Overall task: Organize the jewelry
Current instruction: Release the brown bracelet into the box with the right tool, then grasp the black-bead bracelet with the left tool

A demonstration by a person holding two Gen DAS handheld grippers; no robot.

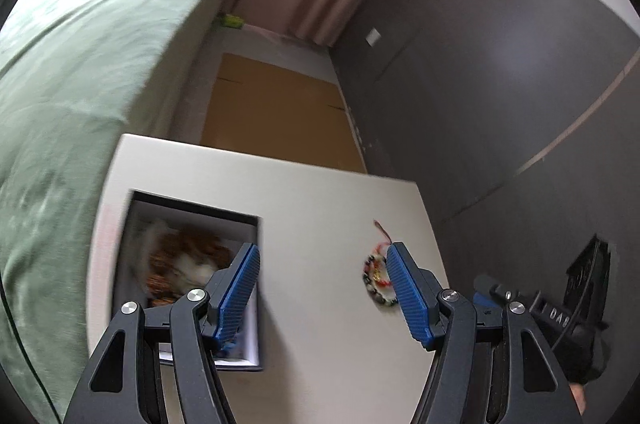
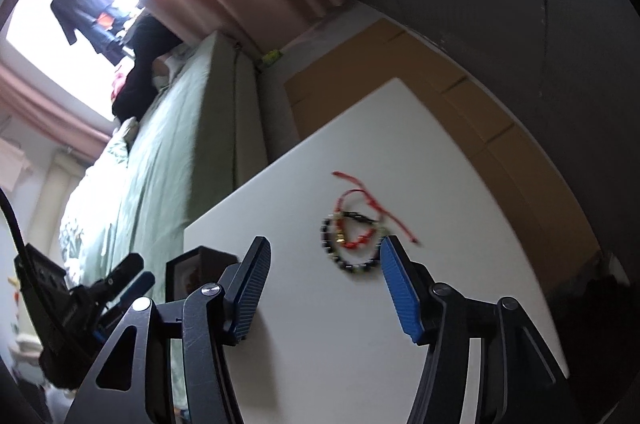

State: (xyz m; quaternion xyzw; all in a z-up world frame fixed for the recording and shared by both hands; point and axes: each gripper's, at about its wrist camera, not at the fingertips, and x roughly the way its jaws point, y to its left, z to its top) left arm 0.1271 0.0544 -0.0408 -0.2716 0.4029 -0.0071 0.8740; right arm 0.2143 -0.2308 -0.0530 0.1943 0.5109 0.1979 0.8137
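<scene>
Item: small heap of bracelets [image 2: 354, 238], one of dark round beads, one of red cord with gold beads and loose red tails. Location: on the white rectangular worktop [image 2: 312, 324], at 12 o'clock from the right gripper [image 2: 320, 290], just beyond its tips.

Container: open white box with dark rim [image 1: 192, 280], at 9 o'clock of the heap on the worktop, already holding brown beaded pieces.

Right gripper: blue ribbed fingers [image 2: 400, 298] moderately apart, holding nothing.

Left gripper [image 1: 320, 294]: fingers moderately apart, holding nothing, between box and heap.

Handling advice: straddle the overlapped strands, not the trailing cord; descend to the worktop before closing, so thin cord is not missed.
</scene>
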